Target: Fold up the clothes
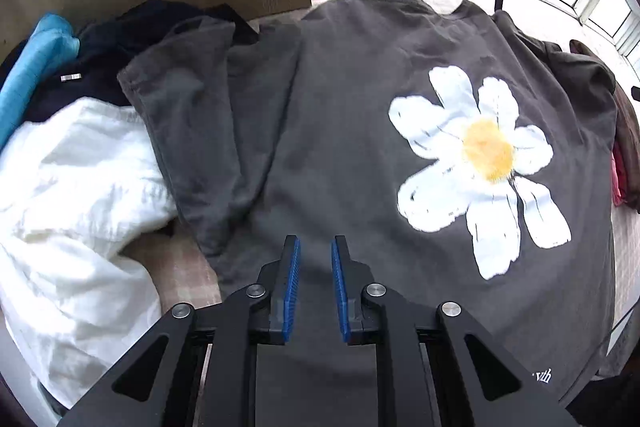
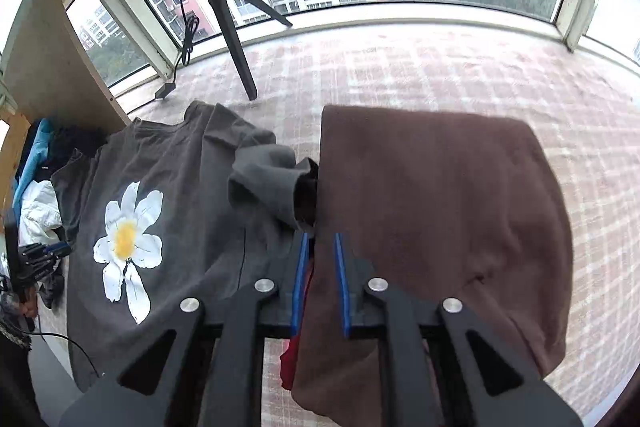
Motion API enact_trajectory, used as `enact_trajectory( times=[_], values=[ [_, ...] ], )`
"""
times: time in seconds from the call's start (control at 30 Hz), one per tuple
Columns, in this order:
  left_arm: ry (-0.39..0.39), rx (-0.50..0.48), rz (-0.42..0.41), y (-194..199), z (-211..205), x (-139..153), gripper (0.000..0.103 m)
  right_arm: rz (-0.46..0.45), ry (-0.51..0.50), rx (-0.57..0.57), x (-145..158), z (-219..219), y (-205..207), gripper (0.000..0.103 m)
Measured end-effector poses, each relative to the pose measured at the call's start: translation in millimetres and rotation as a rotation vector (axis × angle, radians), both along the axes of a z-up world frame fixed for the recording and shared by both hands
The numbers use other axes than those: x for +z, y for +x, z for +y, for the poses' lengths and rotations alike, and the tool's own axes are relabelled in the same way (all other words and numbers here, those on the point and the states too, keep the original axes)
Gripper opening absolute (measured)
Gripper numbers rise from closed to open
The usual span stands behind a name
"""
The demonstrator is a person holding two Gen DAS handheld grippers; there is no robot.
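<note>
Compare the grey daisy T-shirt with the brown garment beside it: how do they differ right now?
The grey T-shirt is spread out with its sleeves showing; the brown garment is folded into a compact block. The T-shirt carries a big white daisy print; the brown garment is plain. The T-shirt covers more of the surface than the brown garment. Both lie on the same checked surface, side by side and touching at the T-shirt's sleeve.

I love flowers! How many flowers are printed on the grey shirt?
1. The white daisy with a yellow middle sits on the grey shirt, toward its right side. Folded or hidden parts could hide more.
</note>
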State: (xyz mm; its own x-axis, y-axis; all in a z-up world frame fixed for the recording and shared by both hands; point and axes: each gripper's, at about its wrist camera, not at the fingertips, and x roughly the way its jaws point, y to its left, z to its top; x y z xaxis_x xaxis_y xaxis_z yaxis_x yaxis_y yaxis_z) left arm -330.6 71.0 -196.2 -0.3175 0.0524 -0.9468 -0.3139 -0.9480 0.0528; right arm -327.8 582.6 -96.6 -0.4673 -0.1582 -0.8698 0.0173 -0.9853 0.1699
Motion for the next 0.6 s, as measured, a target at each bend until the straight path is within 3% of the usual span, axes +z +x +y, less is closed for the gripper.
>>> enact_trajectory(
  times=[0.03,0.1,0.17,0.27,0.37,0.43,0.5,0.6],
  values=[
    [-0.005,-0.011,0.019,-12,2,6,0.020,0.036,0.011,0.027,11,-6,-5,0.044],
    [-0.010,-0.035,0.055,-40,12,14,0.030,0.107,0.046,0.092,22,-24,-25,0.058],
    [-0.020,-0.059,0.099,-69,24,20,0.031,0.133,0.105,0.166,11,-47,-53,0.058],
    [-0.073,-0.069,0.155,-108,40,15,0.042,0.093,0.170,0.244,-26,-73,-92,0.058],
    [-0.108,-0.057,0.110,-146,47,-9,0.042,0.064,0.198,0.279,-58,-82,-113,0.058],
    [-0.141,-0.061,0.087,-158,49,-27,0.040,0.049,0.186,0.287,-75,-81,-120,0.058],
    [-0.152,-0.055,0.058,-166,47,-43,0.020,0.003,0.155,0.290,-90,-77,-127,0.058],
    [-0.136,-0.077,0.079,-168,45,-49,0.009,-0.044,0.142,0.302,-105,-77,-138,0.058]
  ],
)
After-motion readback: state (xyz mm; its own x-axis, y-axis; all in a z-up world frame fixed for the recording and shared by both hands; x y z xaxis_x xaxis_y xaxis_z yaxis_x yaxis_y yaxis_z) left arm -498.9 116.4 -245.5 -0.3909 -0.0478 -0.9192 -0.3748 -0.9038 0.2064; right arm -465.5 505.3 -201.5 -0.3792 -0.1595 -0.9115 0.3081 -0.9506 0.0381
